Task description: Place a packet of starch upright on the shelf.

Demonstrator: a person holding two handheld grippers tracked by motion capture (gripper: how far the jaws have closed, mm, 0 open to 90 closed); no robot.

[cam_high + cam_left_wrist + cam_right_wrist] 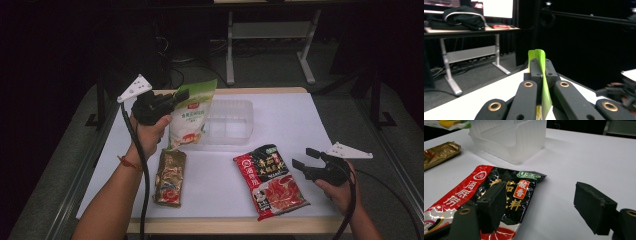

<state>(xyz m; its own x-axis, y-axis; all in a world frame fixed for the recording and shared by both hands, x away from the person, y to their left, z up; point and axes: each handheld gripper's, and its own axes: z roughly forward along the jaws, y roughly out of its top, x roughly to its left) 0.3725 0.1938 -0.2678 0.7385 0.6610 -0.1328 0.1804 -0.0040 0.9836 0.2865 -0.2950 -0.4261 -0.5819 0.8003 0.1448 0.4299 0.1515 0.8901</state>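
A red-and-black packet (270,181) and a gold packet (169,177) lie on the white tabletop (295,120), the right gripper (306,159) just beside the former with jaws wide and empty. Farther back, the left gripper (183,95) pinches the green-topped bag (192,117) aloft before a clear bin (230,121).

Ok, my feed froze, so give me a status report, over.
Left gripper shut on green pouch, lifted beside clear bin. Right gripper open, empty, beside red packet. Nothing in the way.
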